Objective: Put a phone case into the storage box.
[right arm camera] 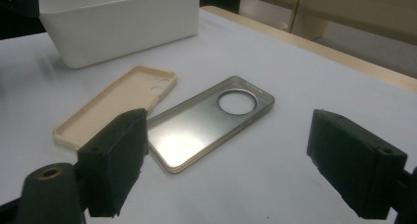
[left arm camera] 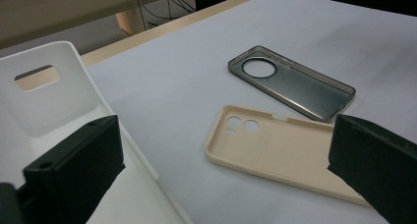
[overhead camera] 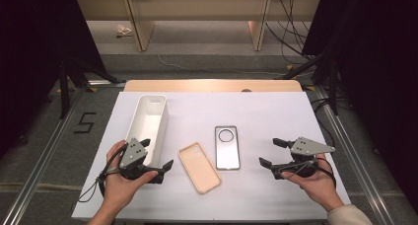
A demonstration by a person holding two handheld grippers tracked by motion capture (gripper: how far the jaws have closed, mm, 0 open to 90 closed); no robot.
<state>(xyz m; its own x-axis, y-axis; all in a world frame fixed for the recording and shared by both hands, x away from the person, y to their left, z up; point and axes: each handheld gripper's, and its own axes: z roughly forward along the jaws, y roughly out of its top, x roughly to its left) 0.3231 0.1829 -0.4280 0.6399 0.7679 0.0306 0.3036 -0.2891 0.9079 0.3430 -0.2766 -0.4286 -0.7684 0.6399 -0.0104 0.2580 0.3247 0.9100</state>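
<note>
High view: nothing started yet, by the look of it. Both phone cases lie flat on the white worktop [overhead camera: 276, 111], neither one touched. Beige case [overhead camera: 199, 167] sits in the middle, angled; clear grey case [overhead camera: 227, 147] just to its right, close at one edge, can't tell if they touch. White bin [overhead camera: 148, 124] stands at the left, long side running away from me, and looks empty inside. Left claw [overhead camera: 157, 158] is right at the bin's near end, jaws apart, gripping nothing. Right claw [overhead camera: 271, 153] hovers to the right of the grey case, jaws wide, nothing in them. My guess is the cases go in the bin, so all of it is left to do.

Left gripper view: black jaws spread wide with nothing between them. Bin wall with its handle slot [left arm camera: 37, 78] at the left, no contents seen in the part visible. Beige case [left arm camera: 275, 153] lies hollow side up, grey case [left arm camera: 290, 84] beyond it.

Right gripper view: jaws wide apart, empty. Grey case [right arm camera: 206, 123] lies straight ahead, near the left jaw, beige case [right arm camera: 118, 103] touching or nearly touching its far long edge. Bin [right arm camera: 123, 25] behind them, interior hidden from here.
</note>
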